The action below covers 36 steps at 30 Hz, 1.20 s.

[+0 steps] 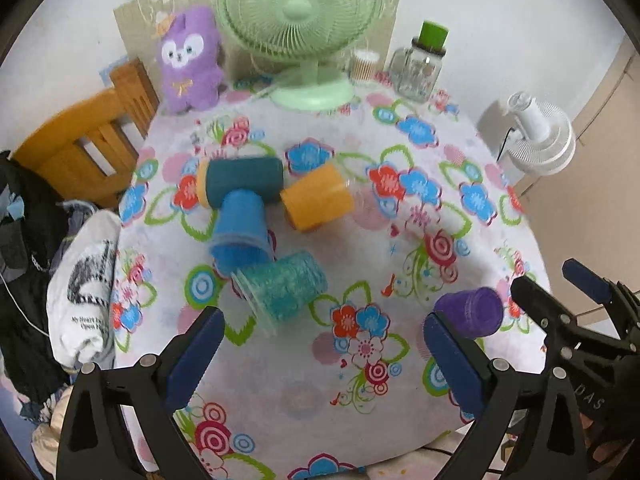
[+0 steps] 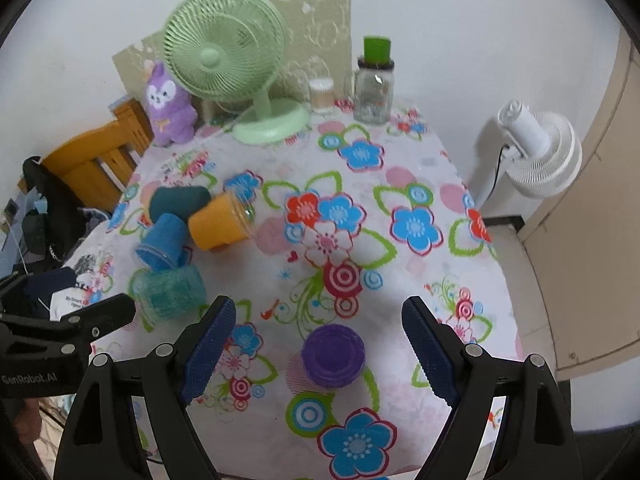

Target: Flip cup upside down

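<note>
Right claw (image 2: 318,354) hangs over the near table edge, jaws spread wide, and the purple cup (image 2: 333,356) stands upside down on the floral cloth (image 2: 400,240) right between the blue pads (image 2: 208,354), touching neither. Left claw (image 1: 320,356) is spread wide too, holding nothing; from its side the purple cup (image 1: 472,312) sits just beyond its right pad (image 1: 454,364), with the right claw's black arm (image 1: 560,320) close behind. Ahead of the left claw, a little to its left, lies a huddle of tipped cups: clear teal one (image 1: 280,288) nearest, blue one (image 1: 240,228) leaning behind it, dark teal (image 1: 244,180) and orange (image 1: 318,196) on their sides further out. Way past both claws, against the wall, stand the green fan (image 2: 224,52), the purple plush (image 2: 166,106) and a glass jar (image 2: 374,92)
</note>
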{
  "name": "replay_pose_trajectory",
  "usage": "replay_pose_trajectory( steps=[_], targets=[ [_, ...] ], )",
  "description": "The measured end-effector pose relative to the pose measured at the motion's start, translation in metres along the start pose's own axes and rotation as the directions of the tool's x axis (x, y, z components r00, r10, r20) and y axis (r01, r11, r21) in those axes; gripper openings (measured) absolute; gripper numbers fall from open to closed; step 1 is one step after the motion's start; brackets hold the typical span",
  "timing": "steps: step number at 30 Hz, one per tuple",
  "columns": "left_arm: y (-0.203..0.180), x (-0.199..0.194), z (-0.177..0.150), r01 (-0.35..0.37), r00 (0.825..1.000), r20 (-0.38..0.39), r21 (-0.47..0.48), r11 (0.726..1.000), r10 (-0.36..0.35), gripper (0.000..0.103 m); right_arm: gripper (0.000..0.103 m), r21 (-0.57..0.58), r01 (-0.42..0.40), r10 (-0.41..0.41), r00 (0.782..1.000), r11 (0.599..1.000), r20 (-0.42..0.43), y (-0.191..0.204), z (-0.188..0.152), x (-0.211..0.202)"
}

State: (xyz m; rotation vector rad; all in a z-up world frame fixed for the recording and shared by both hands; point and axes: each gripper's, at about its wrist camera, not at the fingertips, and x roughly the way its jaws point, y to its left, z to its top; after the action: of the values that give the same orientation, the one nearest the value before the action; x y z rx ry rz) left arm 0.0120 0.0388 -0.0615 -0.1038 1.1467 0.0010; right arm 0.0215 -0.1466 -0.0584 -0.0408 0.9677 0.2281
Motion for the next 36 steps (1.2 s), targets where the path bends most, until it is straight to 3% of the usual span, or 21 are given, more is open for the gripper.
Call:
replay_pose_trajectory(
  steps=[15, 20, 29, 36],
  targets=[
    [0.018, -0.080, 0.011, -0.018, 0.986, 0.167, -0.025, 1.000, 0.022, 0.103, 0.088, -0.043, -0.003, 0.010, 0.986, 0.999, 0.166, 0.033, 0.026, -0.074],
    [0.020, -0.097, 0.008, -0.003, 0.981, 0.193, -0.026, 1.000, 0.008, 0.103, 0.093, -0.044, 0.040, -0.029, 0.975, 0.998, 0.221, 0.040, 0.026, -0.094],
    [0.019, -0.117, 0.003, -0.013, 0.969, 0.248, -0.022, 1.000, 0.018, 0.103, 0.095, -0.031, 0.049, -0.039, 0.965, 0.998, 0.258, 0.043, 0.028, -0.110],
    [0.020, -0.113, 0.001, -0.011, 0.968, 0.250, -0.028, 1.000, 0.018, 0.103, 0.095, -0.019, 0.051, -0.045, 0.970, 0.999, 0.240, 0.044, 0.025, -0.106]
  ],
)
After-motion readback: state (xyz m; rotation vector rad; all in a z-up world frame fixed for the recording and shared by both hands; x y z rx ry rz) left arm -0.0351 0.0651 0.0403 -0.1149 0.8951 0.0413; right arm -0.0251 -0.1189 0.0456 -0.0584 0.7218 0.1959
